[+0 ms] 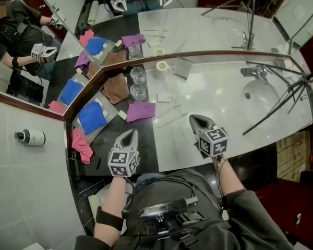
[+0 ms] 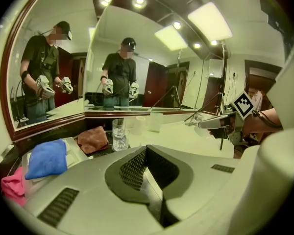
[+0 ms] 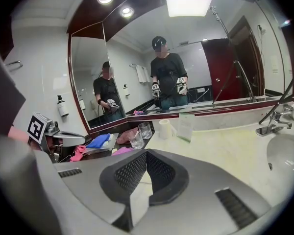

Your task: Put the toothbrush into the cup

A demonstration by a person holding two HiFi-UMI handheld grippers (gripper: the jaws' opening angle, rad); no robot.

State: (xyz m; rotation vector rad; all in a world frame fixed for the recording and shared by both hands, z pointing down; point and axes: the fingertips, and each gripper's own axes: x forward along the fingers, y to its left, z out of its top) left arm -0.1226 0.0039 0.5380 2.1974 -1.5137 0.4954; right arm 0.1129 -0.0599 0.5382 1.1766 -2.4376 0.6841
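Two clear glass cups [image 1: 138, 91] stand one behind the other near the mirror corner; the left gripper view shows one cup [image 2: 119, 134], the right gripper view both [image 3: 136, 140]. Thin white sticks [image 1: 169, 120], likely the toothbrush, lie on the pale counter beside a purple cloth [image 1: 141, 111]. My left gripper [image 1: 129, 134] hovers over the dark counter strip, shut and empty [image 2: 146, 151]. To the right of those sticks, my right gripper [image 1: 195, 120] is held above the pale counter, also shut with nothing in it [image 3: 146, 153]. Both are apart from cups and sticks.
Brown [image 1: 116, 89], blue [image 1: 92, 117] and pink [image 1: 82, 145] cloths lie at the left. A white roll [image 1: 161, 65] and a card [image 3: 186, 126] stand by the mirror. The sink [image 1: 261, 95] with its faucet [image 1: 255, 72] is at the right, and tripod legs [image 1: 281, 105] cross it.
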